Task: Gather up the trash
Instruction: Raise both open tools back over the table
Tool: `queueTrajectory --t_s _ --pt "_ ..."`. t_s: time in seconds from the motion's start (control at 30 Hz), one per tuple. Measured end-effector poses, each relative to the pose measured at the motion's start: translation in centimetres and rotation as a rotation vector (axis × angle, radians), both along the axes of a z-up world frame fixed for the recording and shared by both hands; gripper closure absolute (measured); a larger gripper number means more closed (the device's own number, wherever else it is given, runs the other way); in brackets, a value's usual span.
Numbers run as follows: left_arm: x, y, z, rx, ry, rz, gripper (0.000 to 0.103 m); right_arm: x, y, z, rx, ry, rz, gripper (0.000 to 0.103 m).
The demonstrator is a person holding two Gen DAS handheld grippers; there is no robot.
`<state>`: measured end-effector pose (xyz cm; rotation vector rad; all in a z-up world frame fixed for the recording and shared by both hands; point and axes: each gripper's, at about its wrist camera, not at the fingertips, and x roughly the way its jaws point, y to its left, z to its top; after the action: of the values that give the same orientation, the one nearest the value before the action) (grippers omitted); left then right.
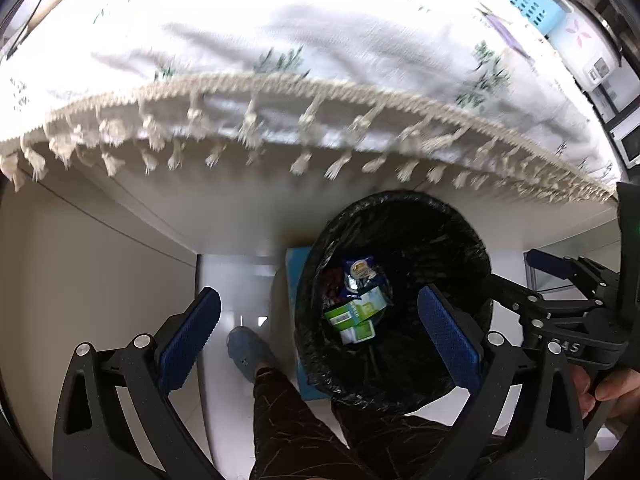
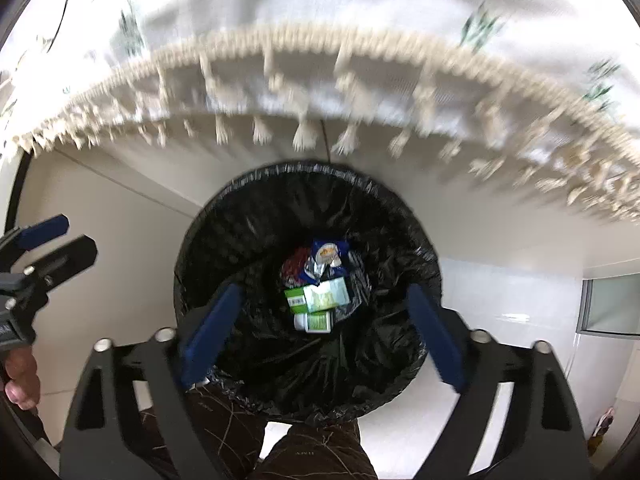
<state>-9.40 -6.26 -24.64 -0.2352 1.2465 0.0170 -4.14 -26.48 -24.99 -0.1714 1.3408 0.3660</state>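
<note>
A round bin with a black liner (image 1: 400, 200) (image 2: 304, 172) stands on the floor below the table edge. At its bottom lie green-and-white cartons (image 1: 356, 312) (image 2: 320, 298), a blue wrapper (image 1: 360, 272) (image 2: 326, 258) and something red. My right gripper (image 2: 324, 292) hangs right over the bin's mouth, open, with nothing between its blue pads (image 2: 212, 328). My left gripper (image 1: 320, 300) is open and empty too, over the bin's left rim. Each gripper shows in the other's view: the right gripper (image 1: 516, 268) at the right edge, the left gripper (image 2: 64, 238) at the left edge.
A table under a white fringed cloth (image 1: 280, 40) (image 2: 360, 8) overhangs the bin's far side. The person's dark trouser leg (image 1: 288, 420) and grey shoe (image 1: 248, 348) stand by the bin's near side. A blue basket (image 1: 528, 0) and a white cooker (image 1: 580, 44) sit at the far right.
</note>
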Motion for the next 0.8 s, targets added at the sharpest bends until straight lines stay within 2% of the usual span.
queueTrajectory --t_s 0.13,0.47,0.8 --pt "0.6 -0.4 2.0 0.000 -0.034 -0.001 0.006 0.3 -0.3 3.0 0.000 -0.053 -0.023 0.009" --pt "1.6 0.1 8.4 -0.003 -0.125 0.051 0.006 2.2 -1.8 10.0 0.019 -0.147 -0.090 0.009" --pt "3.4 1.1 12.9 0.021 -0.143 0.073 0.006 4.7 -2.8 15.5 0.064 -0.218 -0.130 0.009"
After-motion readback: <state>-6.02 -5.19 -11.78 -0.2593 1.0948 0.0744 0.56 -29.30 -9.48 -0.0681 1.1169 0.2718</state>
